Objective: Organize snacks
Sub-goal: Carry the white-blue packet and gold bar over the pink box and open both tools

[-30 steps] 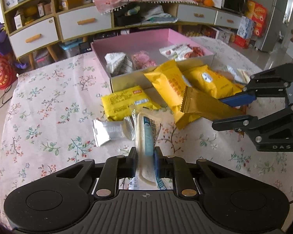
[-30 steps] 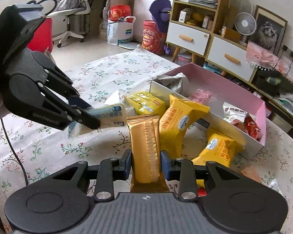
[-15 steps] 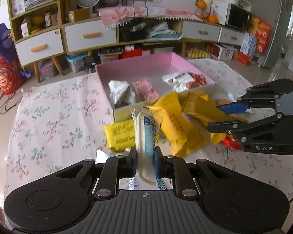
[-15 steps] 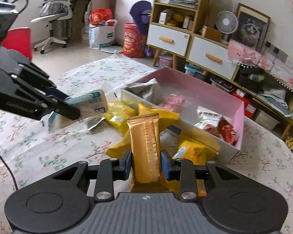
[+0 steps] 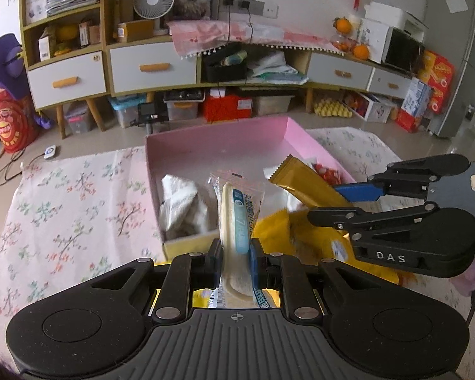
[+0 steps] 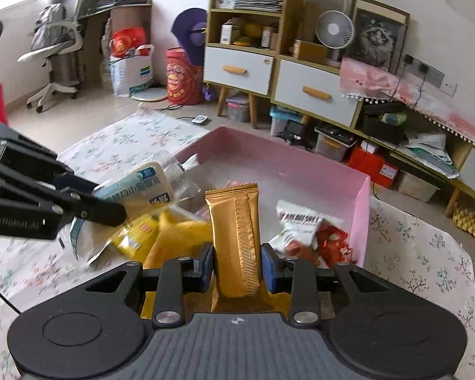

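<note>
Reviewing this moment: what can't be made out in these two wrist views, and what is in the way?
- Yellow packets in front of the pink box: motion-blurred in both views, print unreadable.
- Box floor behind the gold bar, right wrist view: covered by the bar.
- Lower end of the white-and-blue snack, left wrist view: hidden by the left gripper body.
- Table's near edge: cut off by both gripper bodies.

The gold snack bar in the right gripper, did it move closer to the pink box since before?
Yes. The gold snack bar was back over the yellow packets; now its tip reaches over the pink box.
</note>
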`<state>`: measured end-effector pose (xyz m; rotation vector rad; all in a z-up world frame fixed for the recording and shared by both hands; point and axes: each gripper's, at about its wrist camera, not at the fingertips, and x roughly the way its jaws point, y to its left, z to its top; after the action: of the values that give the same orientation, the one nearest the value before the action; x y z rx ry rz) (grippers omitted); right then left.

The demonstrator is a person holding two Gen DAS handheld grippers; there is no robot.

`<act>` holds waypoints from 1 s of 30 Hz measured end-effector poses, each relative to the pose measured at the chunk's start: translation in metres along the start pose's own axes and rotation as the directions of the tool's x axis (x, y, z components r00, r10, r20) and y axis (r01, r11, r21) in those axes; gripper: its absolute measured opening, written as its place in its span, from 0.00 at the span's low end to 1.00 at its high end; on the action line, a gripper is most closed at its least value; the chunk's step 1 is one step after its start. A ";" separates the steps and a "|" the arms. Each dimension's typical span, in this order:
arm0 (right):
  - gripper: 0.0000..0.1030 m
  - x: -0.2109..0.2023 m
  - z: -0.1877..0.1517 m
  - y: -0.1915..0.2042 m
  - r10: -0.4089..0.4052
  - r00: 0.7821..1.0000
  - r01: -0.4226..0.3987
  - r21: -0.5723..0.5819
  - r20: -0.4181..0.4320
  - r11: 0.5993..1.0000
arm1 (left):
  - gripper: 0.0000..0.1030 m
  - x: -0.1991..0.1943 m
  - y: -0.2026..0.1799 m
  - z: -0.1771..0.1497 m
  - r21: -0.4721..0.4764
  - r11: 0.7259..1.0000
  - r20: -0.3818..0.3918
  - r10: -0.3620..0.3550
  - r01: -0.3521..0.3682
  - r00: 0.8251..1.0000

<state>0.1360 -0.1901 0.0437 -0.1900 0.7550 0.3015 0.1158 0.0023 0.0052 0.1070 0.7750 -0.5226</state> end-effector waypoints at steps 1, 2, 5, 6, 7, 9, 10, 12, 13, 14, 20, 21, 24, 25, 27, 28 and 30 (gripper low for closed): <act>0.11 0.002 0.001 -0.004 -0.002 1.000 0.002 0.012 0.002 1.000 | 0.14 0.003 0.000 0.003 -0.008 1.000 0.002 0.003 -0.003 1.000; 0.11 0.004 0.003 -0.008 -0.003 1.000 0.003 0.024 0.005 1.000 | 0.14 0.007 0.000 0.005 -0.015 1.000 0.003 0.006 -0.006 1.000; 0.11 0.008 0.006 -0.020 -0.014 1.000 0.013 0.062 0.016 0.998 | 0.14 0.017 -0.001 0.012 -0.033 0.999 0.004 0.019 -0.019 1.000; 0.11 0.009 0.007 -0.025 -0.017 1.000 0.015 0.079 0.020 0.997 | 0.14 0.021 -0.001 0.015 -0.037 0.999 0.004 0.024 -0.024 1.000; 0.11 0.010 0.008 -0.030 -0.020 1.000 0.018 0.097 0.023 0.995 | 0.14 0.024 -0.002 0.017 -0.038 0.999 0.004 0.028 -0.027 1.000; 0.11 0.014 0.010 -0.041 -0.030 0.999 0.027 0.125 0.026 0.992 | 0.14 0.031 -0.005 0.023 -0.028 0.999 0.001 0.037 -0.037 0.999; 0.11 0.016 0.013 -0.045 -0.040 0.999 0.036 0.128 0.027 0.991 | 0.14 0.034 -0.007 0.026 -0.016 0.999 0.000 0.042 -0.042 0.999; 0.11 0.021 0.019 -0.054 -0.048 0.998 0.043 0.149 0.034 0.988 | 0.14 0.042 -0.011 0.034 0.005 0.998 -0.001 0.055 -0.055 0.998; 0.11 0.023 0.021 -0.058 -0.044 0.998 0.038 0.161 0.036 0.986 | 0.14 0.046 -0.014 0.039 0.016 0.998 -0.001 0.062 -0.062 0.998; 0.11 0.026 0.023 -0.061 -0.043 0.998 0.036 0.164 0.036 0.986 | 0.14 0.051 -0.016 0.044 0.025 0.997 0.000 0.069 -0.069 0.998; 0.11 0.050 0.023 -0.067 -0.034 0.999 0.031 0.141 0.019 0.990 | 0.14 0.075 -0.028 0.071 0.079 0.994 0.010 0.079 -0.080 0.997; 0.11 0.053 0.023 -0.068 -0.031 0.999 0.028 0.146 0.019 0.989 | 0.14 0.080 -0.029 0.074 0.092 0.992 0.011 0.084 -0.084 0.996; 0.11 0.060 0.022 -0.075 -0.024 0.999 0.020 0.168 0.021 0.986 | 0.14 0.095 -0.029 0.077 0.106 0.988 0.006 0.108 -0.108 0.994; 0.11 0.061 0.022 -0.077 -0.021 1.000 0.017 0.175 0.022 0.984 | 0.14 0.100 -0.028 0.076 0.104 0.988 0.000 0.112 -0.111 0.994; 0.11 0.063 0.021 -0.083 -0.023 0.999 0.018 0.191 0.023 0.981 | 0.14 0.109 -0.026 0.075 0.097 0.989 -0.013 0.115 -0.113 0.993; 0.11 0.063 0.021 -0.085 -0.024 0.999 0.019 0.202 0.024 0.979 | 0.14 0.114 -0.025 0.075 0.093 0.989 -0.016 0.120 -0.118 0.993; 0.11 0.064 0.019 -0.090 -0.018 0.999 0.011 0.226 0.028 0.974 | 0.14 0.120 -0.024 0.075 0.083 0.989 -0.012 0.123 -0.122 0.992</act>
<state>0.2224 -0.2566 0.0180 0.0238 0.7519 0.2020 0.2234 -0.0886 -0.0215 0.2342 0.7586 -0.4370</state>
